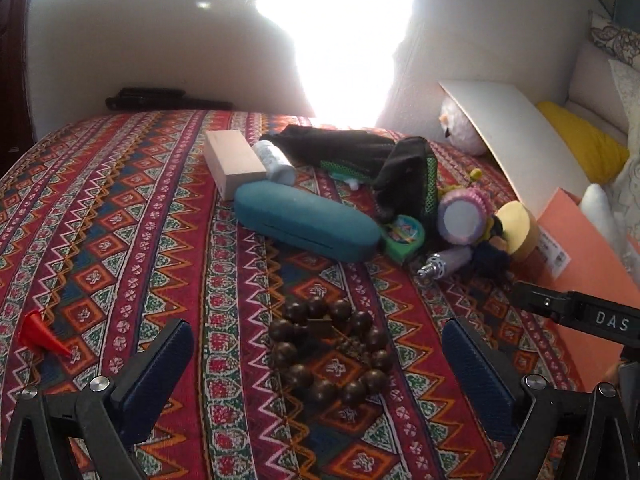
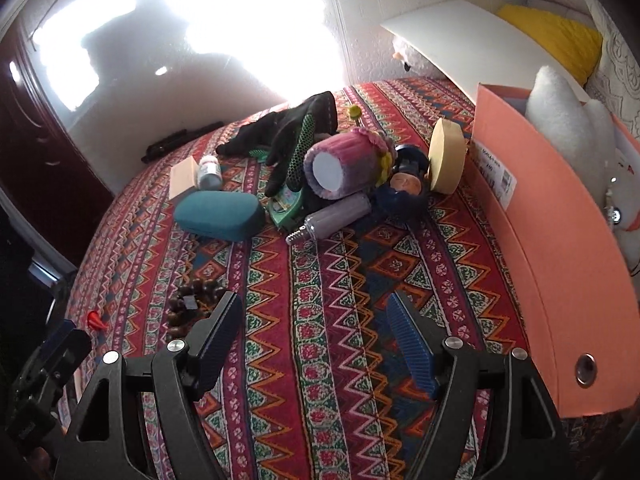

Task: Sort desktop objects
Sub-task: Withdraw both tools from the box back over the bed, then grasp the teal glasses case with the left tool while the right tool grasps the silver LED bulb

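Observation:
A dark wooden bead bracelet lies on the patterned cloth between the fingers of my open left gripper; it also shows in the right wrist view. Behind it lie a teal glasses case, a wooden block, a white bottle, black gloves, a green tape measure, a purple knitted cup, a silver spray bottle, a doll and a yellow tape roll. My right gripper is open and empty over bare cloth.
An orange box holding a white plush toy stands along the right edge. A small red cone lies at the left. A white board leans at the back right. A black object lies by the far wall.

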`<state>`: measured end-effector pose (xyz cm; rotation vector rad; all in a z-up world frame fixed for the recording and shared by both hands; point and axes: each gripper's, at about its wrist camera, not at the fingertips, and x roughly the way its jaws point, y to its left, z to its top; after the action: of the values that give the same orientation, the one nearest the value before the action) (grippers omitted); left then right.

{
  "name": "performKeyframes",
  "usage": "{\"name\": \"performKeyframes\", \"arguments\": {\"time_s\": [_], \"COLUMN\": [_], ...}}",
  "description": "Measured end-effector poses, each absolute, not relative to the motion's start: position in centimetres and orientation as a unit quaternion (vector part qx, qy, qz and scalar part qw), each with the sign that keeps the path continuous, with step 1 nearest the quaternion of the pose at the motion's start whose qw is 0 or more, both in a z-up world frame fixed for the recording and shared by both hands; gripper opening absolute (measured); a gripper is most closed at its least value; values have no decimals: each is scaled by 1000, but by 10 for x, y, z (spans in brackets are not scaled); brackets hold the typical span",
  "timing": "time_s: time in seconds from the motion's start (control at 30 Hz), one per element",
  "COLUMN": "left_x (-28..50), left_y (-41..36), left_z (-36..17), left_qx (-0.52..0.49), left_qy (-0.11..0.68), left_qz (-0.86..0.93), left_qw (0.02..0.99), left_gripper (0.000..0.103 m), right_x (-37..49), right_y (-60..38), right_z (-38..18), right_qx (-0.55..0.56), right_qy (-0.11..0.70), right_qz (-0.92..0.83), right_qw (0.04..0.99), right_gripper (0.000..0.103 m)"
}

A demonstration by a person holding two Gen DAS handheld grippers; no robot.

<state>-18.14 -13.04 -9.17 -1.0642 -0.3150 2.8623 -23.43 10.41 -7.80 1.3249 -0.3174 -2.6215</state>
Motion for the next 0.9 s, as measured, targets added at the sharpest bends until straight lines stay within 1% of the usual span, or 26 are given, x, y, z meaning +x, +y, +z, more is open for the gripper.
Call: {"name": "performKeyframes", "arguments": {"time_s": [0.07,0.23,0.4,0.5,0.53,0.57,0.6,0.67,0.73,0.83,0.9], "left_x": [-199,-251,-302,-337,-349,-362,-374,-396,-388,-376,-368], "left_y": [-132,-141,-152,-154,-154,-153,-152,-148,-144,-138,-134], "left_z": [-101,-116,-123,-143,-150,-160,-169,-179,-176,-172,-170], "left_qx": [-358,-381,-390,-418,-429,-443,-456,-474,-481,-489,-494], "left_qy": [-105,-141,-224,-280,-300,-316,-329,-330,-300,-255,-224], "left_qz": [927,914,893,864,852,839,826,814,823,834,840], "left_qw": [32,13,-18,-22,-20,-22,-26,-55,-47,-34,-25], "left_gripper": [102,102,102,102,102,102,102,102,102,101,96], "right_x": [-258,-307,-340,-357,-361,-365,-368,-374,-376,-379,-381], "right_y": [99,87,80,76,74,73,71,66,64,73,80], "right_z": [-92,-120,-138,-149,-152,-154,-155,-157,-159,-161,-162], "right_qx": [461,487,489,491,491,491,489,487,488,487,486], "right_qy": [-122,-164,-157,-153,-150,-146,-140,-125,-112,-130,-146], "right_qz": [-874,-852,-857,-857,-858,-859,-861,-864,-866,-863,-861], "right_qw": [92,100,33,5,-2,-5,-2,5,16,31,42], "right_gripper": [78,78,78,78,79,84,86,94,96,96,96]}}
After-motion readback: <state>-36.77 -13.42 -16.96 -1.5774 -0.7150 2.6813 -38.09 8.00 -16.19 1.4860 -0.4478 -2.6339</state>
